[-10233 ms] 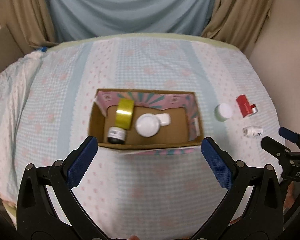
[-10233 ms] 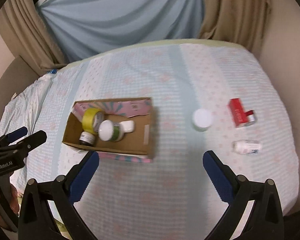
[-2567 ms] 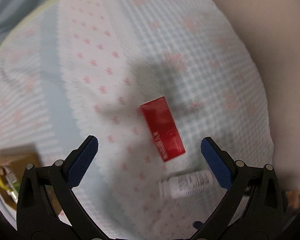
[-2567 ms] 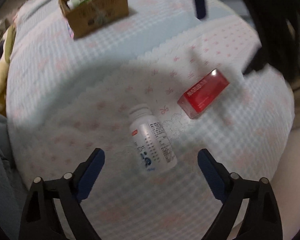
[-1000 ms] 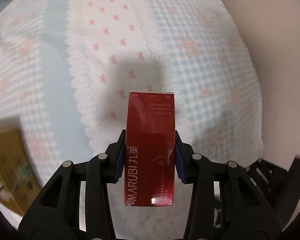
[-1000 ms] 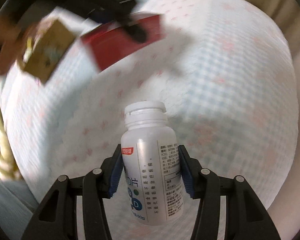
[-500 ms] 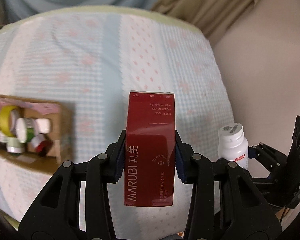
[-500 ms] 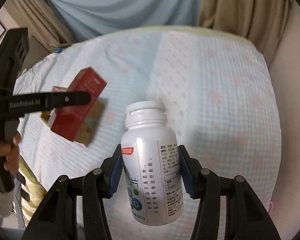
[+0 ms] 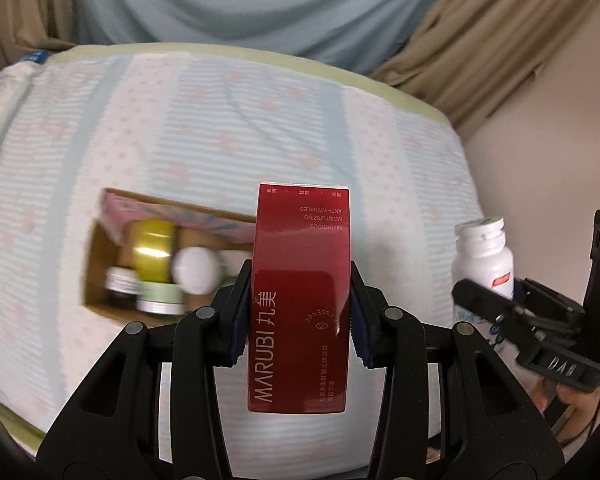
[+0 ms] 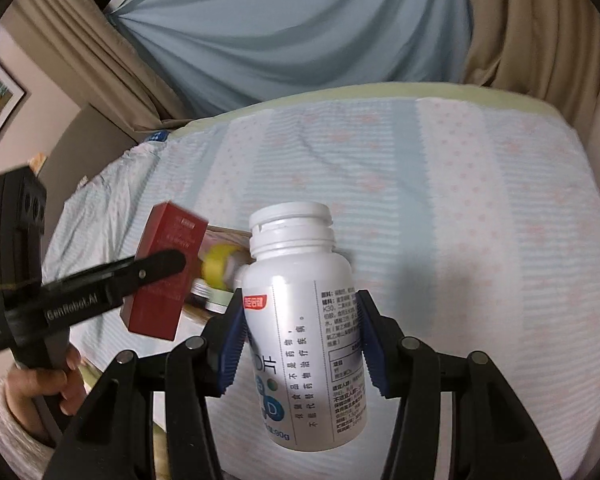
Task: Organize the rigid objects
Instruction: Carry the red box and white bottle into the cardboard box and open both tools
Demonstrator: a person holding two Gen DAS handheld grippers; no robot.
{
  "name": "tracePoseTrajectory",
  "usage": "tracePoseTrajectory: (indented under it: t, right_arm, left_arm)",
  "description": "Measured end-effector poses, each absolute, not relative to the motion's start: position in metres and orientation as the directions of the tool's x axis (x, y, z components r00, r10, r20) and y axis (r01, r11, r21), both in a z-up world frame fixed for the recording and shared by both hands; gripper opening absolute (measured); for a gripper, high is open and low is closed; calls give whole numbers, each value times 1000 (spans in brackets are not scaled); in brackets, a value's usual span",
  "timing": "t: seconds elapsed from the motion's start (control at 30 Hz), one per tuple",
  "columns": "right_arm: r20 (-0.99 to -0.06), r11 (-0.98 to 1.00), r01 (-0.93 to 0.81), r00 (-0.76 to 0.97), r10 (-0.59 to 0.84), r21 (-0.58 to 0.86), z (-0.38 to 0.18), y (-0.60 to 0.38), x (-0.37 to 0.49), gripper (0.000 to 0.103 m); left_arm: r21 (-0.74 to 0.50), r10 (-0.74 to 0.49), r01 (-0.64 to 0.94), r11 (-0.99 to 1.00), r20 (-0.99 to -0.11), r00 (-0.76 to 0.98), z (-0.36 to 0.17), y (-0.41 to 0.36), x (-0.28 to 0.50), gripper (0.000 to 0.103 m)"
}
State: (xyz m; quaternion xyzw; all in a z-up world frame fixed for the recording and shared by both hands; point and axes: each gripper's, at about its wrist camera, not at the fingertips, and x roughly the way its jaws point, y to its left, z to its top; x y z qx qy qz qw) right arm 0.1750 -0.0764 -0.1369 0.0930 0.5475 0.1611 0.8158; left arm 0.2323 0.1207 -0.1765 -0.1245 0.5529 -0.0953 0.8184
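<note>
Left gripper (image 9: pixel 298 320) clamps red carton (image 9: pixel 300 300), right gripper (image 10: pixel 300 344) clamps white bottle (image 10: pixel 304 320); cardboard box (image 9: pixel 96 272) holds several items, apparently only these two remain.

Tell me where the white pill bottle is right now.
The white pill bottle is clamped in the right gripper, held above the bed, just right of the red box.

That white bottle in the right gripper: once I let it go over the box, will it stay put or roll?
The white bottle is round with a smooth, glossy wall, so it will probably roll if it lands on its side. The cardboard box already holds several jars, which may wedge it. In the right gripper its plastic looks stiff.
</note>
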Motion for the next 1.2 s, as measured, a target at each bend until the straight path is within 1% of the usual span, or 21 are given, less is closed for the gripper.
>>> tracePoseTrajectory:
  t: [0.23,0.43,0.53,0.77,0.93,1.03,1.07,1.1,1.13,1.17,1.2]
  right_arm:
    - [-891,940,-55,304,338,338,-191,-5,198,48]
    - [-930,954,47,242,278,298,-245,25,211,48]
    - [-952,969,75,218,216,237,-272,35,218,48]
    - [-970,980,109,196,143,167,-313,38,235,48]
    - [-976,975,159,175,128,157,-337,31,252,49]
    - [-983,979,163,155,96,121,-349,31,261,49]
    - [-985,981,162,151,84,108,-353,31,263,49]
    - [-985,981,164,156,77,103,-354,31,264,52]
    - [-983,981,165,168,77,105,-353,30,265,67]
    - [-982,981,161,172,78,106,-352,31,265,81]
    - [-979,982,148,181,91,119,-349,32,265,97]
  left_arm:
    - [-247,-245,39,968,-910,333,-226,218,251,38]
    - [-220,-228,61,974,-932,282,-287,255,278,38]
    - [-227,-237,67,972,-934,267,-316,265,287,38]
    - [-214,-230,91,973,-947,224,-367,271,305,38]
    - [-185,-207,118,976,-955,215,-386,266,317,38]
    - [-151,-176,131,980,-962,208,-393,260,322,40]
    - [-140,-167,141,980,-965,202,-396,258,323,47]
    - [-137,-164,143,980,-965,205,-395,258,323,74]
    - [-151,-180,145,978,-962,207,-393,258,323,88]
    - [-231,-258,148,962,-946,197,-391,259,322,103]
    - [-247,-272,139,959,-940,204,-389,259,322,103]
